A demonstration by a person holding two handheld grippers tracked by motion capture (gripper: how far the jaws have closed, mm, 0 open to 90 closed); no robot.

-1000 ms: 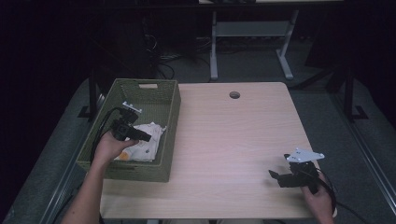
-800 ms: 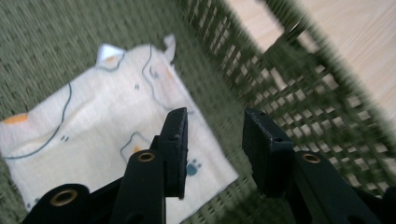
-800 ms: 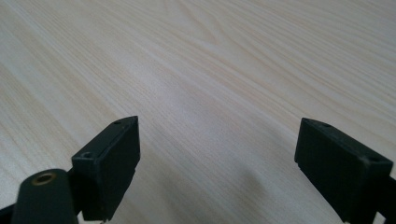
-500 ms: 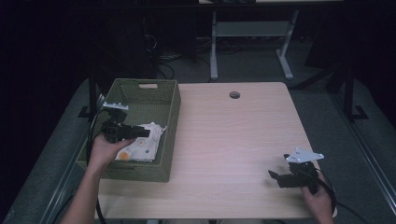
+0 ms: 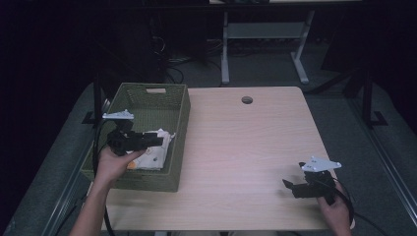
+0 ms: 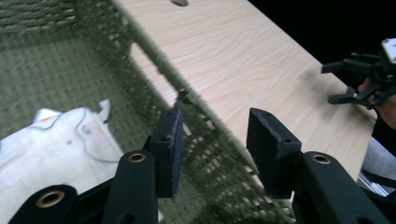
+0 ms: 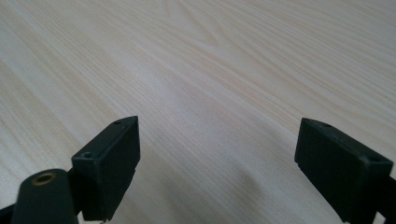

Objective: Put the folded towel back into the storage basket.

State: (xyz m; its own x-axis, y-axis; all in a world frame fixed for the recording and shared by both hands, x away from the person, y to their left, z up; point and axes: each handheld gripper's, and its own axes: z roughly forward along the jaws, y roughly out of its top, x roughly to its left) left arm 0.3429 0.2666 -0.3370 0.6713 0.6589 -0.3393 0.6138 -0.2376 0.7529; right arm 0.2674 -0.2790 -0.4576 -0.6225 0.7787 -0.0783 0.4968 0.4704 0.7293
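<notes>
Cloth [image 5: 150, 153] lies released in basket [image 5: 179, 128]; left claw [image 6: 215, 144], just spreading, empty, should withdraw; right claw [image 7: 217, 172] spread over counter [image 5: 246, 147].

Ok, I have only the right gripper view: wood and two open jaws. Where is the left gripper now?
Observer: The left gripper is over the basket, at the table's left side.
Operator: Does it hold something?
Observer: No. Its jaws have just been opening and grip nothing; a white cloth lies in the basket under it.
Operator: And where is my gripper on the table?
Observer: The right gripper is low near the front right corner of the table, pointing left toward the basket.
</notes>
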